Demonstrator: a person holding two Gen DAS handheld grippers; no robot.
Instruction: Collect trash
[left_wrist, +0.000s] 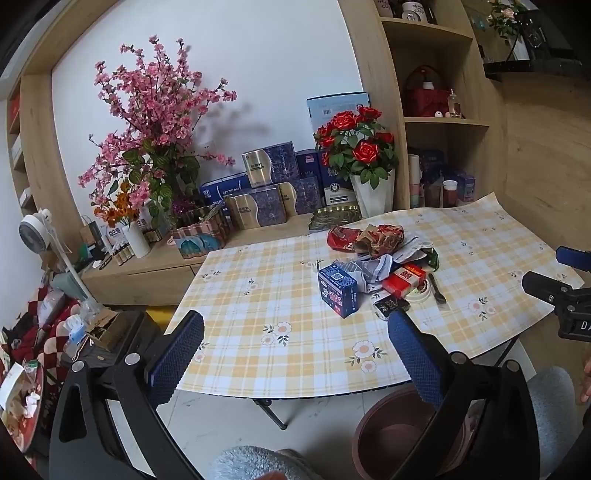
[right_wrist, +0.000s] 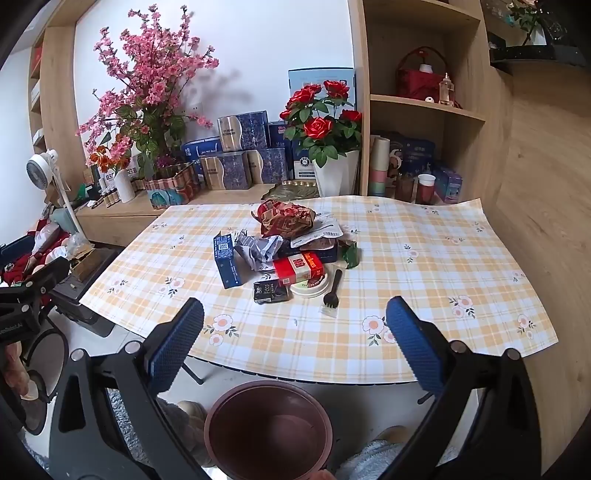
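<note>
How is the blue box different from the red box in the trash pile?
The blue box stands upright on its end; the red box lies flat. The blue box stands straight on the checked tablecloth at the left edge of the pile; the red box rests partly on a round white lid. The blue box has a flap open at the top; the red box looks closed. Both are small cardboard cartons on the table.

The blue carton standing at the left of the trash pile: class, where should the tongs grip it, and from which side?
Grip the blue carton across its narrow width near the top, coming from above on its open left side. It stands upright, with crumpled paper close on its right and bare tablecloth on its left.
</note>
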